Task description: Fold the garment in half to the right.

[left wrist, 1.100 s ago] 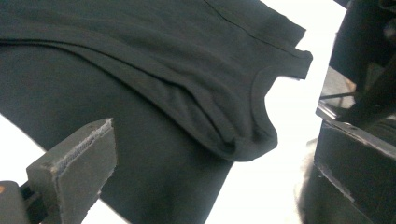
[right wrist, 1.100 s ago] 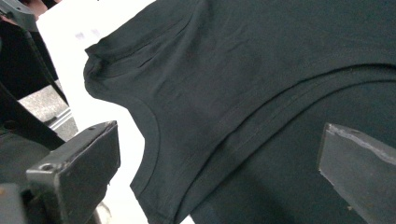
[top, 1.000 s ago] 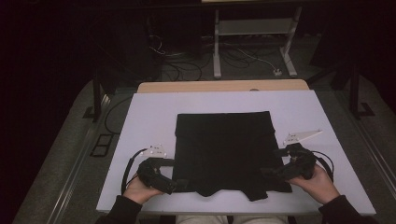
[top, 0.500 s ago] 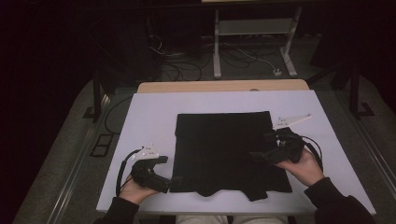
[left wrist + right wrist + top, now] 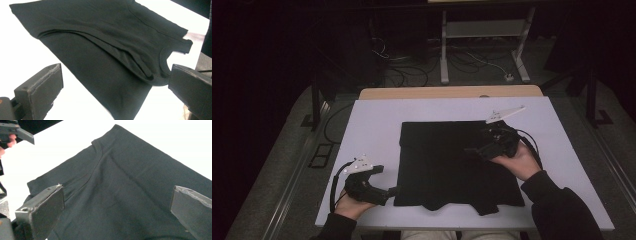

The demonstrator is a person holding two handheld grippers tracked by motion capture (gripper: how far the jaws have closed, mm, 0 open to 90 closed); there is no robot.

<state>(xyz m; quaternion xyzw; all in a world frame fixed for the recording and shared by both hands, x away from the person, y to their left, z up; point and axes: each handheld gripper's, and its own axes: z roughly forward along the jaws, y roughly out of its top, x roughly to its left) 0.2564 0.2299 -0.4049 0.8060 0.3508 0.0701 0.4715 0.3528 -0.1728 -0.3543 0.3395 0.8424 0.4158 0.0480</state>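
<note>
A black T-shirt [image 5: 447, 165] lies flat and folded on the white table [image 5: 372, 125], its collar toward the near edge. My left gripper [image 5: 388, 192] rests on the table at the shirt's near left corner. In the left gripper view the left gripper [image 5: 116, 77] stands open, with the shirt [image 5: 112, 50] and its collar ahead of the jaws. My right gripper [image 5: 473, 149] hovers over the shirt's right half. It is open [image 5: 118, 195] too, with the shirt [image 5: 130, 190] spread below and nothing held. The left gripper [image 5: 15, 132] appears far off in the right gripper view.
A wooden strip [image 5: 452, 92] runs along the table's far edge. Beyond it the floor holds cables [image 5: 412, 65] and a white stand [image 5: 484, 45]. Bare white tabletop lies left, right and behind the shirt.
My right gripper has left the shirt's near right corner and moved away from me, up over the shirt's right half. My left gripper has drawn back slightly left from the near left corner.
</note>
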